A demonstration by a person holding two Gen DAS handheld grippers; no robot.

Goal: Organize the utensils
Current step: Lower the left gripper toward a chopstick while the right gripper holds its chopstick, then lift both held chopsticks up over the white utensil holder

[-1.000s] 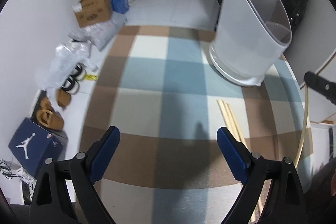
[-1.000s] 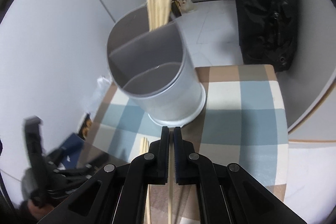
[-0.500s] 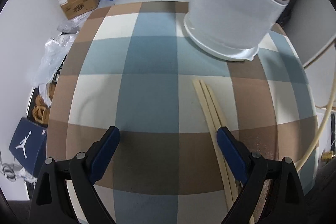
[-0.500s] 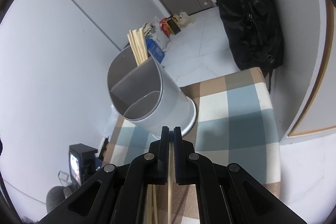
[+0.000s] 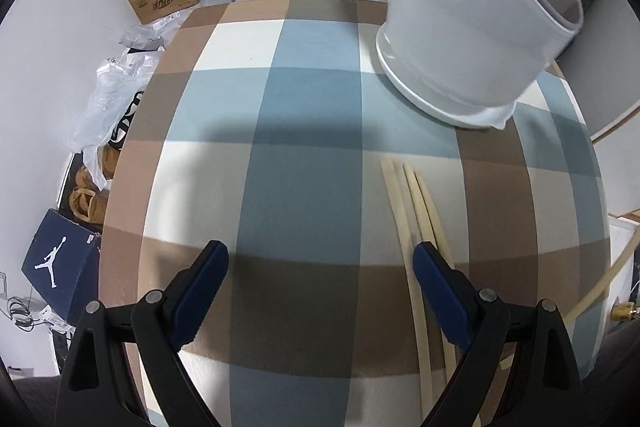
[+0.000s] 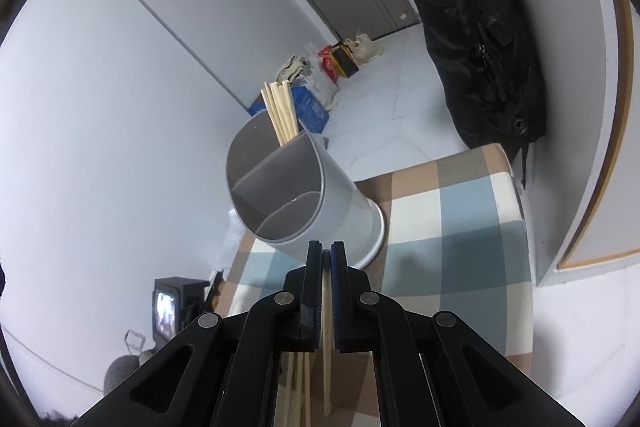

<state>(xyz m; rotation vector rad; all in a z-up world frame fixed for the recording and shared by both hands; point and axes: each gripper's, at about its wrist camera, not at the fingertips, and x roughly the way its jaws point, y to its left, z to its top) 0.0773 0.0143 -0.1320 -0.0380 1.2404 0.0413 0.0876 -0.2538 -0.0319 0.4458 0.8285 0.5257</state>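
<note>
Chopstick [image 6: 327, 327] transfer is the step in hand: the right hand-held gripper [image 6: 325, 259] is clamped on one, raised near the grey divided holder [image 6: 320, 195] at the worktop's [image 5: 304, 155] far edge. Next it must tip upright into the rear compartment, beside the chopsticks already there [image 6: 282, 115]. The left hand-held gripper [image 5: 320, 267] hangs wide open and empty beside the loose chopsticks [image 5: 412, 211] lying near the right edge.

Left gripper [image 5: 320, 259] jaws gape wide; right gripper [image 6: 326, 259] jaws nearly closed.
</note>
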